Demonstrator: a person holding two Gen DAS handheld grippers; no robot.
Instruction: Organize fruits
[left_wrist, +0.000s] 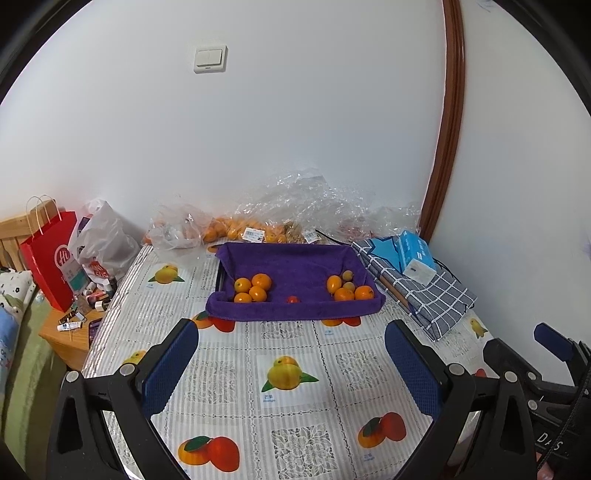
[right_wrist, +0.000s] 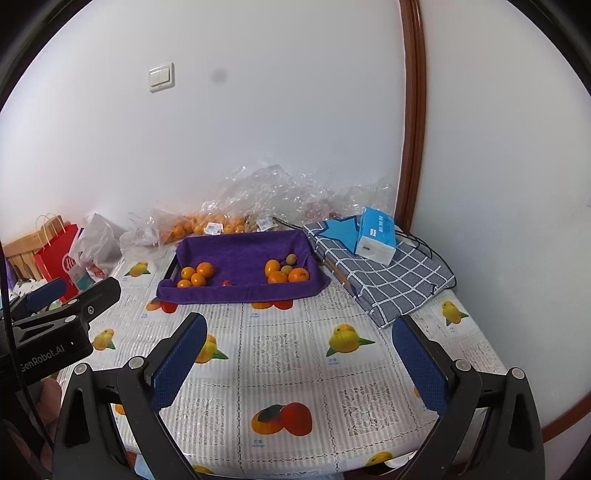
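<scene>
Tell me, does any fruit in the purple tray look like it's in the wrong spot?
Yes. One small red fruit sits alone near the front middle of the purple tray, apart from the orange piles at its left and right.

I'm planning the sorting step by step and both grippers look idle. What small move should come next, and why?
Probably move the right gripper forward toward the right-hand cluster in the purple tray. Both it and the left gripper are open, empty and short of the tray, and that cluster mixes oranges with smaller, duller fruits, so it seems the natural place to start.
</scene>
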